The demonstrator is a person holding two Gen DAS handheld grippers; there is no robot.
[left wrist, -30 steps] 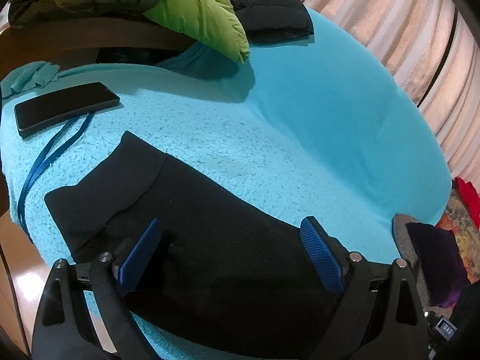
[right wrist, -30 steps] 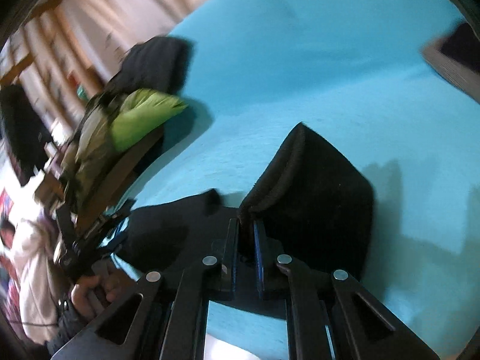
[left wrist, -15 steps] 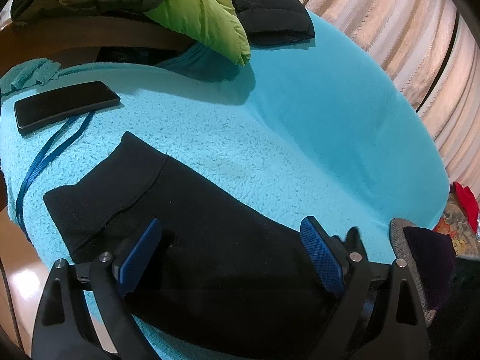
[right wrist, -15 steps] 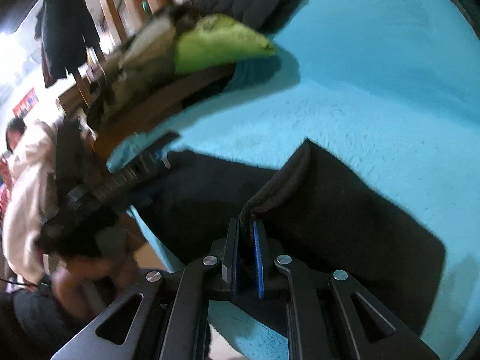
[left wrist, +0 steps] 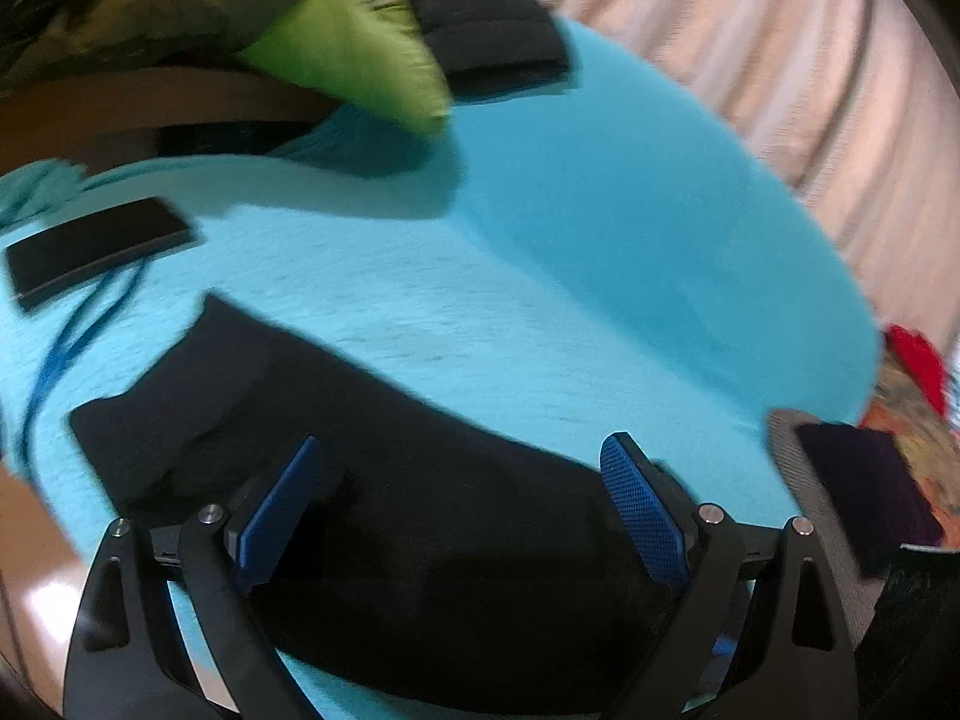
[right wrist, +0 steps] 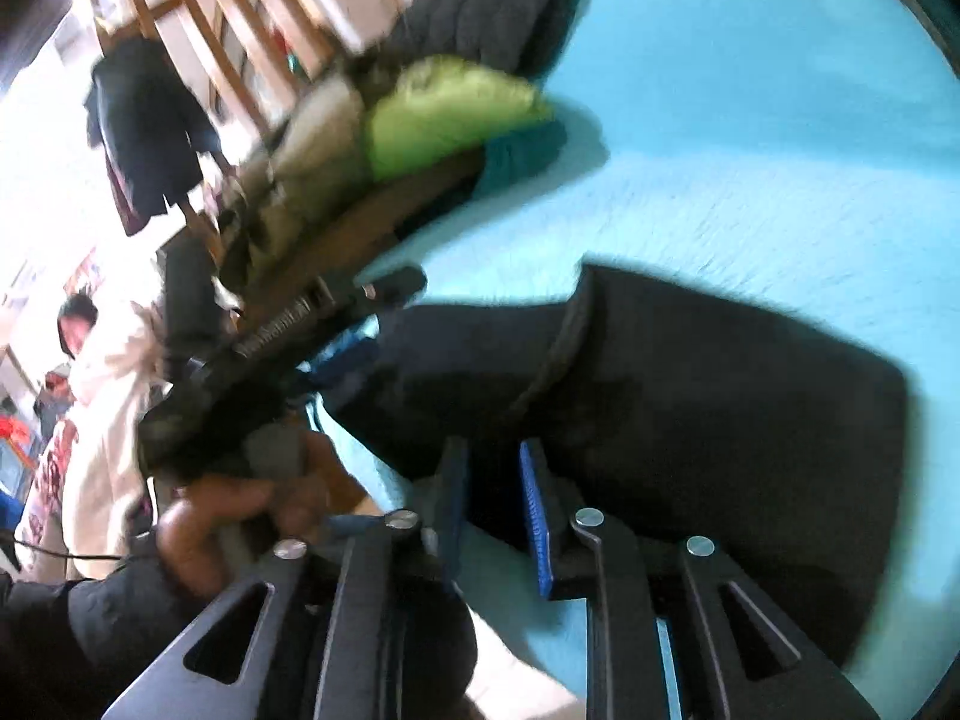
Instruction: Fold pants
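Right claw (right wrist: 492, 501) is parting, releasing the pants (right wrist: 690, 396); left claw (left wrist: 462, 516) is hovering apart above them. Soft, limp fabric: grip folded edge ahead

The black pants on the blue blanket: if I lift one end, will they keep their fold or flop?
The black pants probably flop: the doubled layer drapes softly with no hard crease. They likely drag on the fuzzy blue blanket instead of sliding. Thick knit cuff suggests moderate weight.

Our left gripper (left wrist: 462, 501) spread wide, angled down; right gripper (right wrist: 495, 495) just been opening, fingers slightly apart.
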